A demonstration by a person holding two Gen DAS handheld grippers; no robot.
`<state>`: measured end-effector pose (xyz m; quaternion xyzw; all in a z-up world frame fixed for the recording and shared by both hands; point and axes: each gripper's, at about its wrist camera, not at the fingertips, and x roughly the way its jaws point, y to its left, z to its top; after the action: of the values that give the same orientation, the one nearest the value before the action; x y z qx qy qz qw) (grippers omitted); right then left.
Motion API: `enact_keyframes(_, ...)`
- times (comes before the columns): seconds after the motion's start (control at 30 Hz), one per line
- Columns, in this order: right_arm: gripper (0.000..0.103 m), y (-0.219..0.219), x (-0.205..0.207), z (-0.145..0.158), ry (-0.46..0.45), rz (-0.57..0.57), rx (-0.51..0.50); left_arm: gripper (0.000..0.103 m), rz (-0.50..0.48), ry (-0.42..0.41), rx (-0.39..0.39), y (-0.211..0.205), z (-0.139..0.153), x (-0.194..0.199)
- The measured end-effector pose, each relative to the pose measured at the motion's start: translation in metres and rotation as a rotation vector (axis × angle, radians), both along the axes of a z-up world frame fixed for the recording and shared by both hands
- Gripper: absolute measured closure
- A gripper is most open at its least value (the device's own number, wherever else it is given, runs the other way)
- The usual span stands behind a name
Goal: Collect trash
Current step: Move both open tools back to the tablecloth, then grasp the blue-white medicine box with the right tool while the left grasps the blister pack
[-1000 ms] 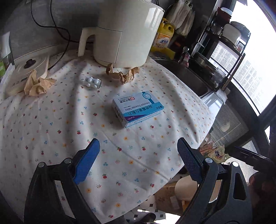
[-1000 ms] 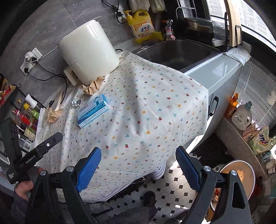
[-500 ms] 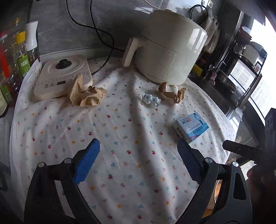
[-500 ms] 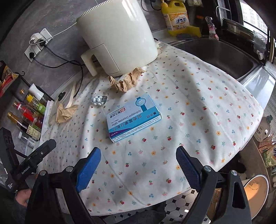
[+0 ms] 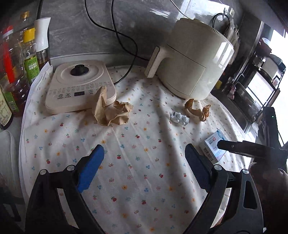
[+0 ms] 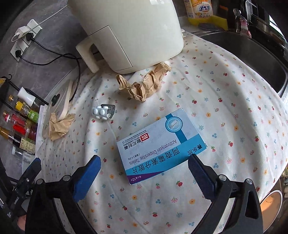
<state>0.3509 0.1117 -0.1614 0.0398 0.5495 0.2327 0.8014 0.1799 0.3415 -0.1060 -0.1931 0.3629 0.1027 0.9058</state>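
A blue and white tablet box (image 6: pixel 160 145) lies flat on the flowered cloth, just ahead of my right gripper (image 6: pixel 144 172), whose jaws are opening wide with nothing pressed between them. A blister pack of white pills (image 6: pixel 103 112) lies to its upper left. One crumpled brown paper (image 6: pixel 144 84) rests at the foot of the air fryer, another crumpled paper (image 6: pixel 57 126) by the cooker. In the left wrist view my left gripper (image 5: pixel 144 162) hangs open over bare cloth, with the crumpled paper (image 5: pixel 111 111), the blister pack (image 5: pixel 179 117) and the tablet box (image 5: pixel 215 145) ahead.
A cream air fryer (image 5: pixel 194 63) and a flat induction cooker (image 5: pixel 79 84) stand at the back, with black cords behind. Bottles (image 5: pixel 21 68) line the left edge. A steel sink (image 6: pixel 252 59) lies to the right, with a yellow detergent jug (image 6: pixel 201 10) behind it.
Both grippers have swung in over the cloth. The right one came close above the tablet box. The left view turned left, bringing the cooker, the bottles and the crumpled paper into sight.
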Motion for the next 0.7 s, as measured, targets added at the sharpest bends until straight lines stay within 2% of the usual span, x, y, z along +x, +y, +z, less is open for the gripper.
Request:
enact_keyframes(0.37,0.008,0.025,0.034,-0.010,0.006,-0.011,-0.073,0.013,-0.057,0.004,-0.001,-0.004,-0.001,0.038)
enact_keyframes(0.5,0.010,0.033,0.036,-0.017,-0.003,0.000,-0.170,0.013,-0.086,0.010,-0.005,-0.010,-0.004,0.050)
enact_keyframes(0.7,0.016,0.012,0.031,-0.019,-0.019,-0.031,-0.209,0.013,-0.109,0.026,-0.014,-0.015,-0.011,0.070)
